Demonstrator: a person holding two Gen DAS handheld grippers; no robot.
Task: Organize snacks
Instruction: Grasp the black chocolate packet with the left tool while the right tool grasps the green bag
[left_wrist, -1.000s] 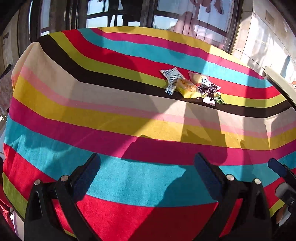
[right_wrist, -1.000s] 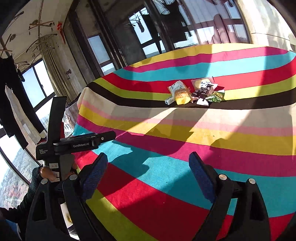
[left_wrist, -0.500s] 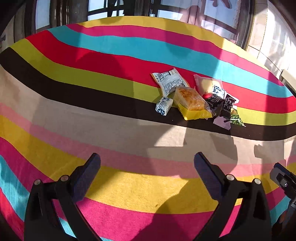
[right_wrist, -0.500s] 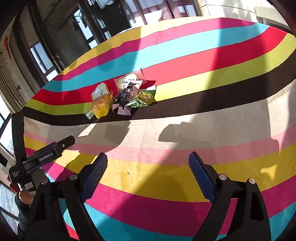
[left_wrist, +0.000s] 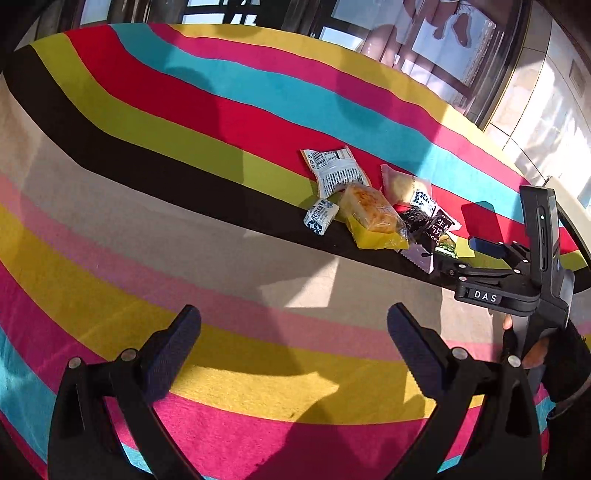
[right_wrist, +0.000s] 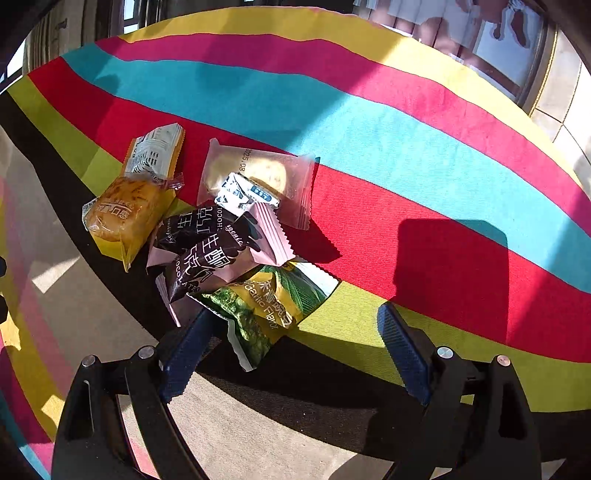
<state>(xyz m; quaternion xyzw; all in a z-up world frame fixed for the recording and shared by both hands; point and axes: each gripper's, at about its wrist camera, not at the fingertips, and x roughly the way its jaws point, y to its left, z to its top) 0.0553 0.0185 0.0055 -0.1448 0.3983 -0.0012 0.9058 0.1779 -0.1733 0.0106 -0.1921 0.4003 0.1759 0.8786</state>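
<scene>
Snack packets (right_wrist: 221, 229) lie heaped on a striped table (right_wrist: 406, 147): one white printed pouch (right_wrist: 155, 151), one yellow cake pack (right_wrist: 125, 218), one clear biscuit wrapper (right_wrist: 258, 173), two dark chocolate packs (right_wrist: 207, 258), one green garlic-flavour bag (right_wrist: 266, 302), and apparently two small blue-and-white sweets (left_wrist: 320, 216). The right gripper (right_wrist: 291, 350) is spread wide, the green bag's near end between its fingers. The left gripper (left_wrist: 291, 350) hangs well short of the pile, wide apart and empty.

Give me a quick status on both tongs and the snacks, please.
Left tongs open, short of the snack pile. Right tongs open, nearly at the green packet. Nothing gripped. Striped cloth, nothing blocking.
</scene>
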